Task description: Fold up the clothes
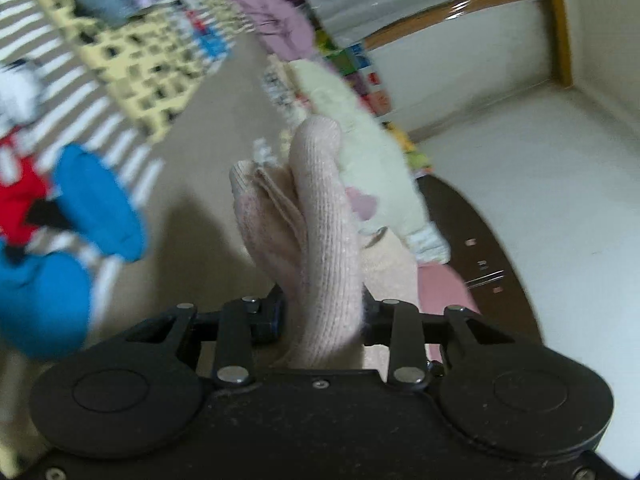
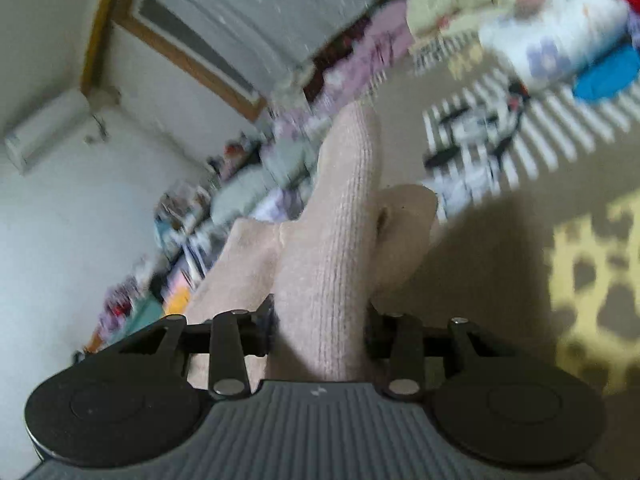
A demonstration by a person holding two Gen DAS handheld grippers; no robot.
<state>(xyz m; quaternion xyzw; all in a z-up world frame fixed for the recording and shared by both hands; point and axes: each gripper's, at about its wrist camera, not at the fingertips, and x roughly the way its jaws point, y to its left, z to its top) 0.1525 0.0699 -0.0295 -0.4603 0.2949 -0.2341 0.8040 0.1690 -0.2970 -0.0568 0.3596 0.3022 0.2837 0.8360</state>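
A pale pink knit garment (image 1: 324,232) is held up off the beige bed surface (image 1: 216,168). My left gripper (image 1: 324,312) is shut on a thick ribbed fold of it, which bulges up and hides the fingers. In the right wrist view the same pink knit garment (image 2: 336,248) fills the middle. My right gripper (image 2: 320,324) is shut on another ribbed fold of it, fingers also hidden by the cloth. Both views are blurred by motion.
A blue and red garment (image 1: 80,208) lies at left on a striped cloth (image 1: 60,80). A yellow patterned cloth (image 1: 152,64), a cream fleece piece (image 1: 360,128) and purple clothes (image 1: 276,16) lie beyond. A dark round table (image 1: 488,248) stands at right. The wall and window frame (image 2: 176,48) are behind.
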